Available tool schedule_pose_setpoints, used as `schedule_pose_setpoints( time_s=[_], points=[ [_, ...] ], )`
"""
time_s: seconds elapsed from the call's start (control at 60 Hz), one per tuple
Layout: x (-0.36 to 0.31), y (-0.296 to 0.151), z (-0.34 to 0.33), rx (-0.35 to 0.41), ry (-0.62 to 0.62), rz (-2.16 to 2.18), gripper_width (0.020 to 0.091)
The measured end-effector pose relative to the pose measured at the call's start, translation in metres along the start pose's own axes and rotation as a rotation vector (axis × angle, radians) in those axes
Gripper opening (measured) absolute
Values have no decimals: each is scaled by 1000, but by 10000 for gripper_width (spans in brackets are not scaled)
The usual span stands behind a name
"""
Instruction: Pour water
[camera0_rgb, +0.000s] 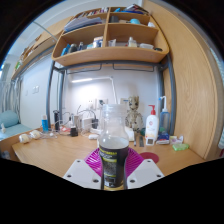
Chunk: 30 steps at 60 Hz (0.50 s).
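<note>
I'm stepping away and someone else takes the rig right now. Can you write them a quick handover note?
Hand-held gripper: shut on the bottle, held upright above the wooden table.
Bottle: clear, dark label, cap on.
Receiving cup: none I can pick out; small items stand along the table's far edge.
Done: bottle grasped.
Left: find the vessel, open the bottle if capped tight, pour, set it down.

Clear glossy plastic bottle (113, 150) sits between my matt pink pads (96, 158); the desk (55, 153) and shelves (110, 52) look like smooth wood.
</note>
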<state>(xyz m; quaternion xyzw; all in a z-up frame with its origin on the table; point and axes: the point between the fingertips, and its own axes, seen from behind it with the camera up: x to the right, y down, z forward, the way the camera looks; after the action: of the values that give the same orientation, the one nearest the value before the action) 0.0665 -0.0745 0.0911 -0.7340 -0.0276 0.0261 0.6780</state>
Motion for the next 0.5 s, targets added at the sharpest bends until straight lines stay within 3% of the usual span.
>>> schedule_pose_setpoints(
  time_s=[0.367, 0.5],
  points=[
    [109, -41, 54, -81, 137, -872, 256],
    [111, -57, 83, -56, 139, -1362, 256]
  ],
)
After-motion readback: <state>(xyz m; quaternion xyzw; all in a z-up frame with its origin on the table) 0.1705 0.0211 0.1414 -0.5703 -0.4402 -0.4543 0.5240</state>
